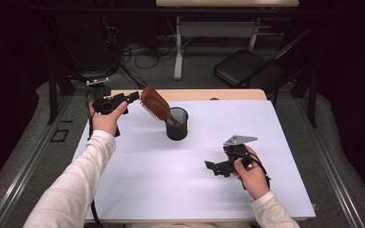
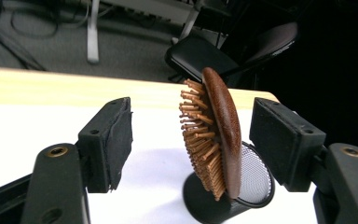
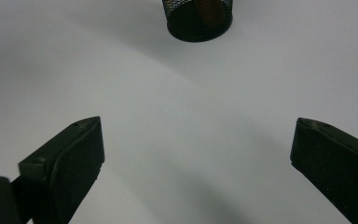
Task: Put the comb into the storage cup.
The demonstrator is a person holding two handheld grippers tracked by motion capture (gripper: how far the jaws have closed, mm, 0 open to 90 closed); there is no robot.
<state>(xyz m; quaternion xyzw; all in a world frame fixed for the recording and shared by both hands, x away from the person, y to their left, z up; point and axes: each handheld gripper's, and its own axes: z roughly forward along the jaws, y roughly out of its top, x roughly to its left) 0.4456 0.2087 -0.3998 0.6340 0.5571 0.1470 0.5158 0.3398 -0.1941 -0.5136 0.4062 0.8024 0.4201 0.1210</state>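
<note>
A brown wooden hairbrush [image 1: 154, 102] stands handle-down in a black mesh cup [image 1: 177, 124] on the white table top, its head leaning up and to the left. My left gripper [image 1: 134, 96] is held level just left of the brush head. In the left gripper view its jaws stand apart on either side of the brush [image 2: 223, 130], bristles facing the left pad, and neither pad touches it. My right gripper [image 1: 211, 167] hovers low over the table at the front right, open with nothing between its fingers, pointing toward the cup [image 3: 198, 18].
The white table surface [image 1: 195, 190] spreads around the cup. A wooden strip [image 1: 195, 94] runs along the far edge. Beyond the table stand a black folding chair [image 1: 247, 66] and a desk leg with cables on the floor.
</note>
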